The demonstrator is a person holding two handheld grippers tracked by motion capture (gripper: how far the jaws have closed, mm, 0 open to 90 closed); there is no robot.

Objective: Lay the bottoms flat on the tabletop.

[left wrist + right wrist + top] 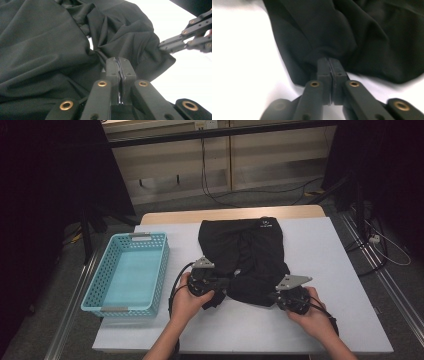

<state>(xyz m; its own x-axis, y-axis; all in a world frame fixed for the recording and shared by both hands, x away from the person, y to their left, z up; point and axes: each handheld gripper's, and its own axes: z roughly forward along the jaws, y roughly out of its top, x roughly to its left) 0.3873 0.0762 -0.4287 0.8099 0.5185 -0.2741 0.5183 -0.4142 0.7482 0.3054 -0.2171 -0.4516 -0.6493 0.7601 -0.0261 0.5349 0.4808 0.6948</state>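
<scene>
Black fabric, one garment (243, 255), spread at the middle of a white-topped desk (330, 270), far part flat, near part bunched into folds. Small white logo near the far hem, too small to read. Near left corner pinched by the left gripper (227, 284), jaws closed on a fold of the cloth, seen close up in the left gripper view (120, 65) with fabric gathered into the tips. Near right corner pinched by the right gripper (270, 296), jaws likewise clamped on a bunched edge, shown in the right gripper view (329, 65). Two grippers, each topped by a grey three-cornered plate, each held in one hand (187, 301), forearms entering from the bottom edge. Just left of the garment, one light blue perforated plastic basket (95, 292), resting on the desk's left side. Wooden desk edge visible beyond the white surface. Grey carpeted floor around it, black cables (215, 195) trailing toward a pale wall panel at the back, dark curtains at both sides, metal rails along the floor.
</scene>
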